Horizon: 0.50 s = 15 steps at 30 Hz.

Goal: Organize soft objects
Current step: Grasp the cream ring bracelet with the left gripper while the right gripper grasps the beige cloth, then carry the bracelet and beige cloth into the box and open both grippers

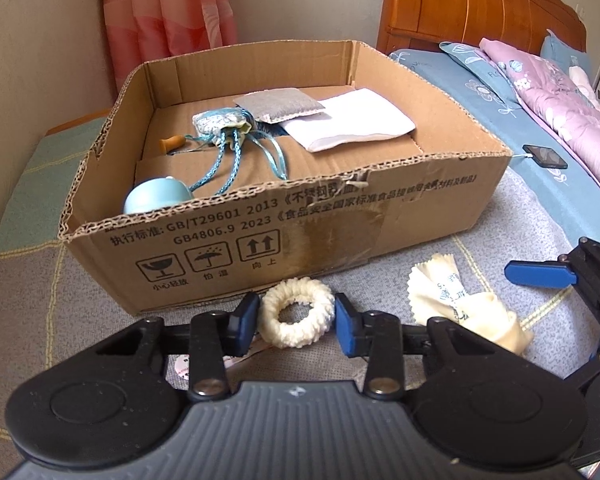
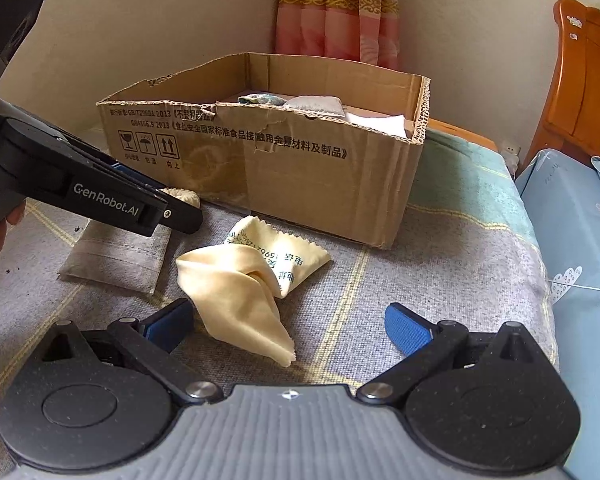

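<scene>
The left gripper has its blue pads pressed on either side of a cream knitted ring, lying flat just in front of the cardboard box. A round ring has no long axis; its hole faces up. Best to squeeze gently, lift clear of the box's near wall
</scene>
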Each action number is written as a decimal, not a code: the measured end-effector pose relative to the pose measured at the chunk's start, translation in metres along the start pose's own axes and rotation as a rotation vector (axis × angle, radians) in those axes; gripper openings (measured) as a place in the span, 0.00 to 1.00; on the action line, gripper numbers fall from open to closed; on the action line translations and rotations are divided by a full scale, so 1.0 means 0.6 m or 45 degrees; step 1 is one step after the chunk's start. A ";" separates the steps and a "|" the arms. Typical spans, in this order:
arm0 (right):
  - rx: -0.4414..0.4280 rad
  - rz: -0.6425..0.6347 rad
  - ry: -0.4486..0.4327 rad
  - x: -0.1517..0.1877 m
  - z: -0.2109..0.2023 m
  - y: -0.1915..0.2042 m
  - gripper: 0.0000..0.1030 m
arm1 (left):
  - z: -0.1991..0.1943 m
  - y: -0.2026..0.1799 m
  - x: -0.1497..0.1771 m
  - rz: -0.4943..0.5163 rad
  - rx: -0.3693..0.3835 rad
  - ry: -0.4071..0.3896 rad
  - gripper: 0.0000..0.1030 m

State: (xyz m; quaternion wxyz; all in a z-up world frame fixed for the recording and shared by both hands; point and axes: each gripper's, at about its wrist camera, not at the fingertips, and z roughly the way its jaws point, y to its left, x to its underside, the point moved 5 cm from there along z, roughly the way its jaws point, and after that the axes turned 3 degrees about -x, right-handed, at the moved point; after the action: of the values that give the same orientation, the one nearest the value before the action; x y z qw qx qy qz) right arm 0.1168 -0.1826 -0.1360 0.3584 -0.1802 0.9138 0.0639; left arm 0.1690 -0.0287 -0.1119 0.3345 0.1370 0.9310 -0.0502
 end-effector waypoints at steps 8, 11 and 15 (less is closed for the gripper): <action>-0.008 -0.013 0.000 0.000 -0.002 0.007 1.00 | -0.027 -0.004 -0.006 0.003 0.028 -0.044 0.36; -0.034 -0.027 -0.003 -0.004 0.000 0.016 0.98 | -0.037 -0.001 -0.004 -0.001 0.033 -0.055 0.36; -0.055 -0.075 -0.018 -0.013 0.005 0.036 0.90 | -0.050 0.006 -0.003 0.004 0.020 -0.071 0.36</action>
State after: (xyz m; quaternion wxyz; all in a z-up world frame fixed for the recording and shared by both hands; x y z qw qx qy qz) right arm 0.1158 -0.1595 -0.1335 0.3627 -0.2142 0.9039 0.0743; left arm 0.1530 -0.0200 -0.0876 0.3594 0.1394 0.9207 -0.0608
